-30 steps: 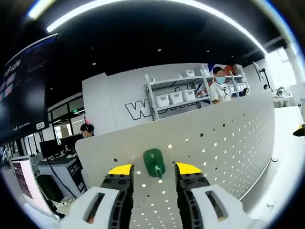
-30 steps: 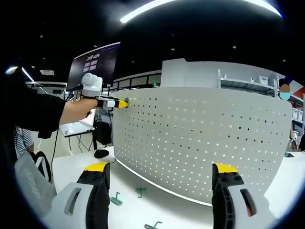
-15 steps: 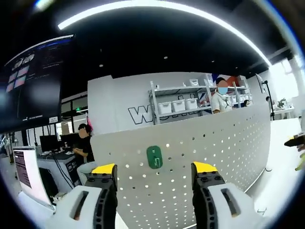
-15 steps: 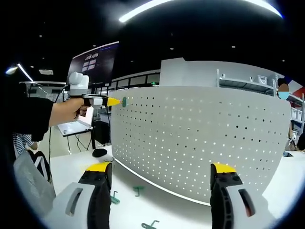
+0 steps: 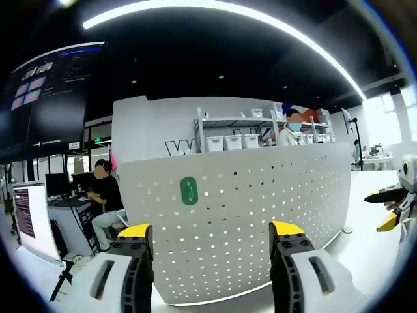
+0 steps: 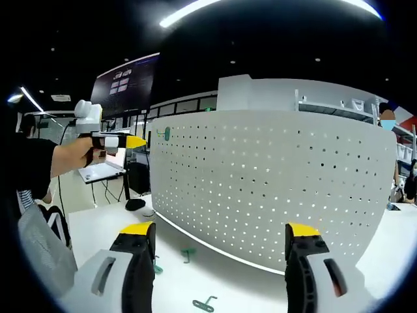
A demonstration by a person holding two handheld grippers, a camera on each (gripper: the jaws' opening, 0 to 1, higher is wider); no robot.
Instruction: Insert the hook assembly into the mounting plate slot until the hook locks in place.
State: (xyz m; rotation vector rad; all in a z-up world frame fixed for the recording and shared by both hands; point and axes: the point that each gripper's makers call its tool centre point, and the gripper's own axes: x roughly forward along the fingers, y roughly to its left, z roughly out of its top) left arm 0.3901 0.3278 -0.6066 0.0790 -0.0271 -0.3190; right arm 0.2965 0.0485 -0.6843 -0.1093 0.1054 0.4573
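Left gripper [image 5: 208, 238] is hanging open and empty, well apart from the hook [image 5: 189, 191] sitting in the pegboard [image 5: 260, 215] ahead

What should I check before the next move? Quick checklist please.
1. Green hook seated on the pegboard: ok, though whether it is locked cannot tell.
2. Left gripper off the hook, jaws open: ok.
3. Right gripper empty, jaws open: ok.
4. Spare hooks on the table within view: ok.
5. Grippers apart from each other: ok.
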